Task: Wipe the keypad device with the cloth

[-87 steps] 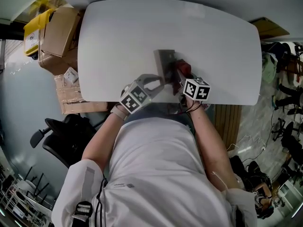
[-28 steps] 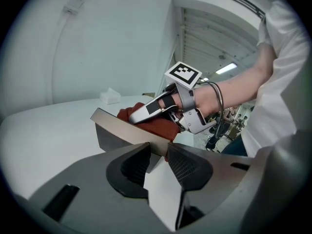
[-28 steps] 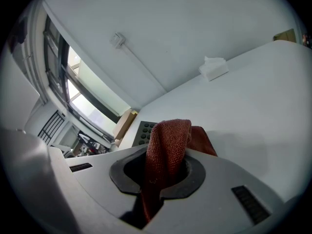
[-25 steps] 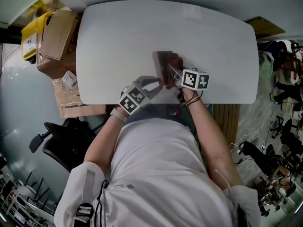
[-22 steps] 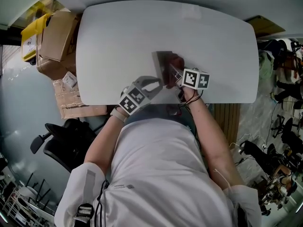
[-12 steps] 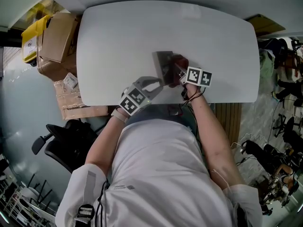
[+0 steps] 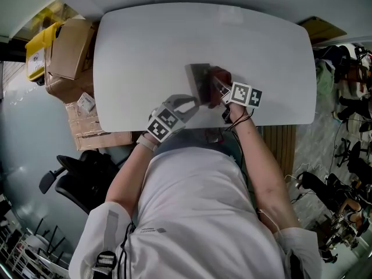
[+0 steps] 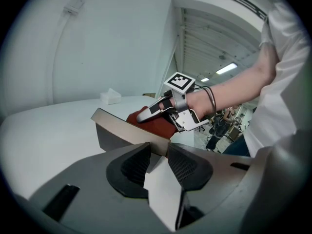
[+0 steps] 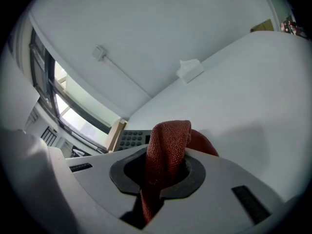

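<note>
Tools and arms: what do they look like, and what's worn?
The left tool and right tool are grey, each bearing a cube of black-and-white square markers. The left's pads are black and ribbed. Black cords loop the right wrist. The top is white with black stripes.
</note>
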{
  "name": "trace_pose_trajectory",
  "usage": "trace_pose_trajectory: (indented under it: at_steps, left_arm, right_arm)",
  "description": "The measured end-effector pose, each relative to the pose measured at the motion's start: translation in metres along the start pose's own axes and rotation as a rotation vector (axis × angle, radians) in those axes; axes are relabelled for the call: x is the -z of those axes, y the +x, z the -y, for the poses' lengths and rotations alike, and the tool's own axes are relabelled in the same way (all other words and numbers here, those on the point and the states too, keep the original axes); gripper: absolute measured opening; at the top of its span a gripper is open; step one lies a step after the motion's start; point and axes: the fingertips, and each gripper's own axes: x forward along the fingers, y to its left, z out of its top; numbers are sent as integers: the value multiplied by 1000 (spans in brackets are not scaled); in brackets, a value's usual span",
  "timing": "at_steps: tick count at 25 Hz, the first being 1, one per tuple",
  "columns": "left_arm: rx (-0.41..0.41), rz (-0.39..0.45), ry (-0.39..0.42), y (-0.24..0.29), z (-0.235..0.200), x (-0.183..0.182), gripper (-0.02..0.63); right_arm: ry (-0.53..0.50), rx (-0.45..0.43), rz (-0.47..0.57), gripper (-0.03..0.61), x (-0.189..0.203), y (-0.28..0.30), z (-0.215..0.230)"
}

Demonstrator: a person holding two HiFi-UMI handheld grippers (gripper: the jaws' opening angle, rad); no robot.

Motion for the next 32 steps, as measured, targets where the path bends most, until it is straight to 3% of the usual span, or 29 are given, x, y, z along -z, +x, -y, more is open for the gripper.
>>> trace_pose_trajectory:
  at_steps: [8, 13, 21, 25, 32]
  left_arm:
    - [-5, 6, -8, -2, 1, -8, 115]
    - [-6, 8, -3, -2, 0, -7, 115]
    - [-2, 7, 3, -2, 0, -6, 115]
    - [-1, 8, 3, -1, 1, -5, 115]
    - [5, 14, -1, -3, 1, -8, 115]
  right_arm:
    - [-180, -120, 8, 54, -23, 5, -76]
    - [-225, -154, -13, 54, -21, 19, -99]
    - [-275, -113, -39, 54, -12, 30, -93]
    - [-217, -101, -20, 54, -13, 31, -80]
    - [-160, 7, -18, 54, -14, 30, -33]
